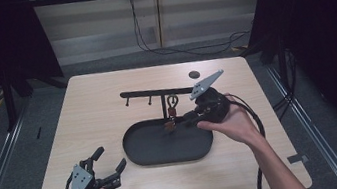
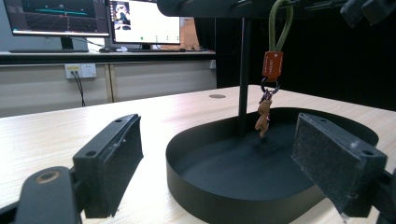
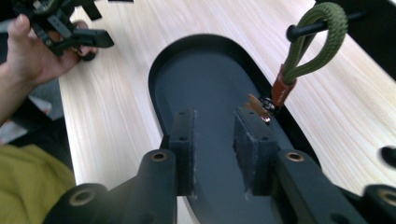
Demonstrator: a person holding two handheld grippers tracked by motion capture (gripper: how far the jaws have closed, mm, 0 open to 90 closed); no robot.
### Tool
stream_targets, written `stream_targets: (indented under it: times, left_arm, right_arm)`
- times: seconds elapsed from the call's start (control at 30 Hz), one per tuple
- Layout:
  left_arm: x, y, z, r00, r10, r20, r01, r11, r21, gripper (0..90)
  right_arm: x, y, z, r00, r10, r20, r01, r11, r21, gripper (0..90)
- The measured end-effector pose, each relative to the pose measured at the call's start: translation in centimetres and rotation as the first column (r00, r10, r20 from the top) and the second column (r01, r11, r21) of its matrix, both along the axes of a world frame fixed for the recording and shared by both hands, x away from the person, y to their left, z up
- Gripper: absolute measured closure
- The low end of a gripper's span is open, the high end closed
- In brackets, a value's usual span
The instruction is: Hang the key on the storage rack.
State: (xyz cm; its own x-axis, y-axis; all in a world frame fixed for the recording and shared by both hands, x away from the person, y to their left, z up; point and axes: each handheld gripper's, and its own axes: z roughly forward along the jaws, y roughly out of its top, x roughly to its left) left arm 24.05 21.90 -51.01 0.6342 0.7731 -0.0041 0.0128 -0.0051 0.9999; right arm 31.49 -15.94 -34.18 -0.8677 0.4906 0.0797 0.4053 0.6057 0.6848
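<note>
keychain (image 2: 272,70): olive cord loop, orange tag, small brown charm; hangs straight down from rack peg (image 3: 310,28) over black tray (image 1: 137,152)
left tongs (image 1: 109,166): wide
right tongs (image 3: 217,135): narrow gap, empty, just beside charm

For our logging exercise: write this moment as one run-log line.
left gripper: open, idle beside tray | right gripper: jaws partly open, near keychain hanging on stand | nothing held

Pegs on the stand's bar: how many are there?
3 visible: two bare pegs left of the post, one holding the green loop. Others may be hidden.
</note>
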Motion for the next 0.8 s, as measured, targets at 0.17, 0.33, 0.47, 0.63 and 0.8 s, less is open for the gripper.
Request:
stream_targets:
  times: [0.17,0.33,0.47,0.63,0.8]
  left_arm:
    - [0.0,0.0,0.0,1.0,0.0,0.001,0.0,1.0,0.004,15.7]
    - [0.0,0.1,0.0,1.0,-0.001,0.001,0.001,1.0,0.008,15.7]
    - [0.0,0.0,0.0,1.0,0.0,0.0,0.0,1.0,0.001,15.7]
    - [0.0,0.0,0.0,1.0,0.0,0.0,0.0,1.0,0.0,15.7]
    - [0.0,0.0,0.0,1.0,0.001,0.0,-0.001,1.0,0.003,15.7]
  right_arm:
    - [-1.0,-0.4,-1.6,0.9984,-0.049,0.029,0.048,0.9972,0.058,58.6]
    - [-1.8,-1.6,-3.3,0.9877,-0.145,0.059,0.135,0.9799,0.147,49.5]
    - [-2.5,-2.1,-5.2,0.976,-0.207,0.067,0.19,0.9611,0.2,36.6]
    - [-3.4,-3.1,-7.8,0.9504,-0.303,0.07,0.276,0.9257,0.259,21.9]
    - [-4.7,-3.9,-10.0,0.9349,-0.341,0.097,0.294,0.8984,0.326,14.3]
